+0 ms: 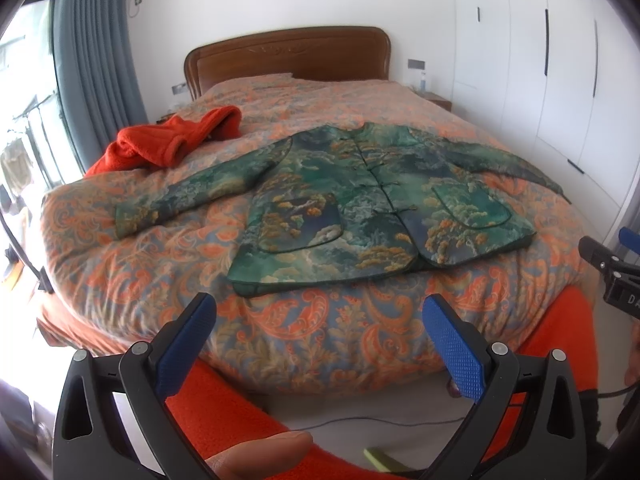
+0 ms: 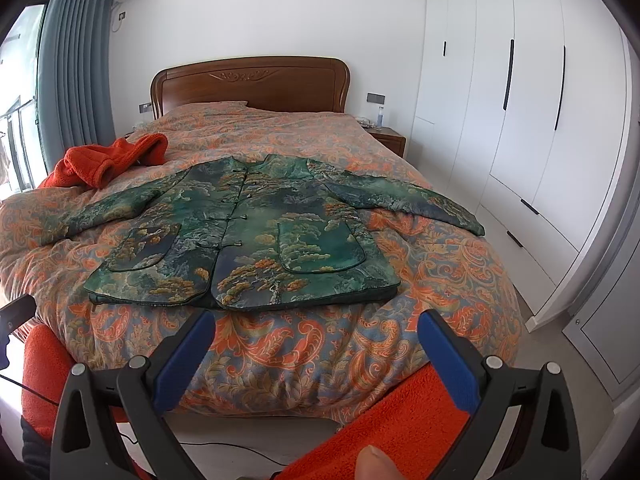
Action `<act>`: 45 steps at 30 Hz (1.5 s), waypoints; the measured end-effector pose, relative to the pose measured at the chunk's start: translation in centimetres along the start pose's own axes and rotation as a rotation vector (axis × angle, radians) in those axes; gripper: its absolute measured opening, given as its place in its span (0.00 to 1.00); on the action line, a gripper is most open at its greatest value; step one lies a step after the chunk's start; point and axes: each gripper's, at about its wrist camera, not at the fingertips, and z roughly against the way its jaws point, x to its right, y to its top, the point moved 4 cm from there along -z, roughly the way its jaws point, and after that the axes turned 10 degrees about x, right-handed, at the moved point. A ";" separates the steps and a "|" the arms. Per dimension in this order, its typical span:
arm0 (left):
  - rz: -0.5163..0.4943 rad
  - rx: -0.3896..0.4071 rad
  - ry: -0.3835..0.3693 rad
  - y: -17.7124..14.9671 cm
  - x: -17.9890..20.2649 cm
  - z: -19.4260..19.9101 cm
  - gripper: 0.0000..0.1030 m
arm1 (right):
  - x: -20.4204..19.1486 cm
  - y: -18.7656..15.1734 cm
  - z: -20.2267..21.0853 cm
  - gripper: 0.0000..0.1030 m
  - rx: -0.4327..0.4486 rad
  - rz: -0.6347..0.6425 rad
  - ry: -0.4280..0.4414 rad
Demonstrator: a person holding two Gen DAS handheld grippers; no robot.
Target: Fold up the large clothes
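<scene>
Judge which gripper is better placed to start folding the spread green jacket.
Probably either: the left gripper faces the jacket hem's left half, the right gripper its middle. Both are open, short of the bed.

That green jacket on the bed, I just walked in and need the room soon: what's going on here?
A person stands at the foot of the bed with a gripper in each hand. The left gripper and right gripper are both open and empty. The green patterned jacket lies spread flat, buttoned, sleeves out, not yet folded. An orange fleece garment sits crumpled nearby.
</scene>
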 end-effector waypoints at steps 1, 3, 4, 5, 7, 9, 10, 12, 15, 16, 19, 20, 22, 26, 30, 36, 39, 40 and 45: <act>-0.001 -0.001 -0.001 0.0 0.1 0.0 1.00 | 0.0 0.0 0.0 1.00 -0.001 -0.001 0.000; -0.004 -0.001 -0.003 -0.1 0.2 0.0 1.00 | 0.1 -0.1 -0.1 1.00 -0.004 -0.001 -0.001; -0.005 -0.001 -0.003 -0.1 0.2 0.0 1.00 | 0.1 -0.2 -0.1 1.00 -0.006 0.000 -0.001; -0.007 -0.003 -0.004 -0.1 0.2 0.0 1.00 | 0.1 -0.2 -0.2 1.00 -0.008 0.000 -0.001; -0.008 -0.005 -0.005 -0.2 0.2 -0.1 1.00 | 0.0 -0.3 -0.2 1.00 -0.012 0.001 0.001; -0.007 -0.006 -0.006 -0.3 0.2 -0.1 1.00 | -0.1 -0.3 -0.2 1.00 -0.013 0.003 0.002; -0.008 -0.005 -0.005 -0.3 0.3 -0.1 1.00 | -0.1 -0.3 -0.2 1.00 -0.013 0.004 0.002; -0.008 -0.005 -0.004 -0.3 0.3 -0.1 1.00 | -0.2 -0.3 -0.2 1.00 -0.013 0.007 0.003; -0.008 -0.007 -0.005 -0.3 0.3 -0.2 1.00 | -0.2 -0.3 -0.3 1.00 -0.015 0.009 0.003; -0.008 -0.007 -0.004 -0.3 0.3 -0.2 1.00 | -0.3 -0.3 -0.3 1.00 -0.016 0.010 0.003; -0.007 -0.010 -0.004 -0.4 0.3 -0.2 1.00 | -0.3 -0.4 -0.3 1.00 -0.021 0.011 0.003; -0.007 -0.009 -0.005 -0.4 0.3 -0.2 1.00 | -0.4 -0.4 -0.4 1.00 -0.023 0.010 0.003; -0.007 -0.009 -0.004 -0.4 0.3 -0.2 1.00 | -0.4 -0.5 -0.4 1.00 -0.024 0.011 0.002; -0.006 -0.009 -0.004 -0.5 0.3 -0.2 1.00 | -0.4 -0.5 -0.4 1.00 -0.023 0.011 0.003; -0.007 -0.011 -0.003 -0.5 0.3 -0.2 1.00 | -0.4 -0.5 -0.4 1.00 -0.025 0.009 0.004; -0.006 -0.011 -0.004 -0.6 0.3 -0.2 1.00 | -0.4 -0.5 -0.6 1.00 -0.028 0.011 0.003; -0.007 -0.012 -0.004 -0.6 0.3 -0.2 1.00 | -0.4 -0.5 -0.6 1.00 -0.027 0.012 0.003; -0.007 -0.013 -0.003 -0.6 0.3 -0.2 1.00 | -0.4 -0.5 -0.6 1.00 -0.026 0.013 0.002; -0.006 -0.013 -0.002 -0.6 0.3 -0.3 1.00 | -0.4 -0.6 -0.6 1.00 -0.027 0.012 0.003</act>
